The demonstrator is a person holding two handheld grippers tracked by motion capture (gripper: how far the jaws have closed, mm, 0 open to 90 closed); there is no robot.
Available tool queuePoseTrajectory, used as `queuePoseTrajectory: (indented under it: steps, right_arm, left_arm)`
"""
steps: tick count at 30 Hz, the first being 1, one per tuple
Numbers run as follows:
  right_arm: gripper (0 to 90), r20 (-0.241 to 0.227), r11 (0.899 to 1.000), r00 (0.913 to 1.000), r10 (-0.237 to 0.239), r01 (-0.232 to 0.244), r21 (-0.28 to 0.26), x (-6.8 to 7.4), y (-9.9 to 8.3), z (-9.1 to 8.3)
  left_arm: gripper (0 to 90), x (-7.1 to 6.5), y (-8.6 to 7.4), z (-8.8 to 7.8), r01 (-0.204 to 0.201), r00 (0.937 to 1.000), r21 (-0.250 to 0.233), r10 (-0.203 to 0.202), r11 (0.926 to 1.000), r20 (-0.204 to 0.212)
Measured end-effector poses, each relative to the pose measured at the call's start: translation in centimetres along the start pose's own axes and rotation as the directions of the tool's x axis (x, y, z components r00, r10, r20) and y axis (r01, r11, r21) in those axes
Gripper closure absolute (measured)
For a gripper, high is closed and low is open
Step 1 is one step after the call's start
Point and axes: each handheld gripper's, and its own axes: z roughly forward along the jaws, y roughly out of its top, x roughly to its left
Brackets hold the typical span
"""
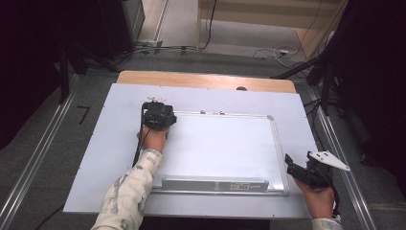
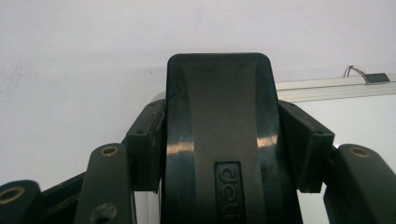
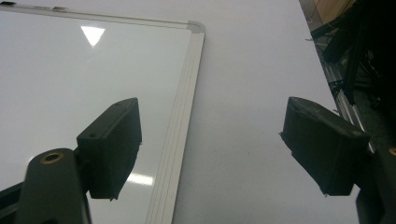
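Two grippers noted, nearest first. Right gripper (image 1: 290, 164) held low at the near right corner of the whiteboard (image 1: 220, 148), jaws spread wide, nothing between them; in the right gripper view, one pad (image 3: 112, 147) over the board's aluminium frame (image 3: 180, 121), the other over the bare white sheet (image 3: 243, 116) beside it. Marker tray (image 1: 210, 184) seen along the board's near edge. Farther in, left gripper (image 1: 159, 125) set at the board's far left corner, jaws pinching a black eraser (image 2: 219, 135) across its sides, pads (image 2: 306, 151) flat against the plastic shell. Eraser standing proud between the jaws, "deli" moulded on its back, nose toward the board's top rail (image 2: 327, 87) and a small hanging clip (image 2: 369, 77).

Judged light, rigid in the shell, glossy and somewhat slippery at the flanks; felt face presumably soft underneath, not visible. Best hold as found: across the narrow waist, mid-length. Contact between eraser and board surface not determinable. Wooden table edge (image 1: 206, 79) beyond, floor cables farthest.
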Motion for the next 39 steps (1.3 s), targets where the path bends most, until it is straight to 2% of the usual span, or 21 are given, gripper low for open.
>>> queuePoseTrajectory:
  steps: [15, 24, 35, 39]
  right_arm:
    - [18.5, -0.001, 1.000, 1.0000, 0.001, -0.001, -0.002, -0.1, 0.0, 0.0]
    - [18.4, -0.001, 1.000, 1.0000, 0.004, -0.004, 0.003, -0.1, 0.0, 0.0]
    - [18.4, 0.001, 1.000, 1.0000, 0.006, -0.006, 0.003, -0.1, 0.0, 0.0]
    - [18.5, 0.001, 1.000, 1.0000, 0.007, -0.007, 0.003, -0.1, 0.0, 0.0]
  left_arm:
    - [40.1, -0.4, -0.5, 1.3, 0.020, 0.9995, 0.027, -0.019, 0.9994, -0.026]
    - [40.2, -0.7, -0.8, 1.7, 0.025, 0.9994, 0.041, -0.024, 0.9988, -0.025]
    - [39.6, -0.8, -0.9, 1.8, 0.016, 0.9995, 0.033, -0.015, 0.9993, -0.027]
    - [35.5, -0.8, -0.8, 1.6, 0.018, 0.9996, 0.027, -0.017, 0.9995, -0.021]
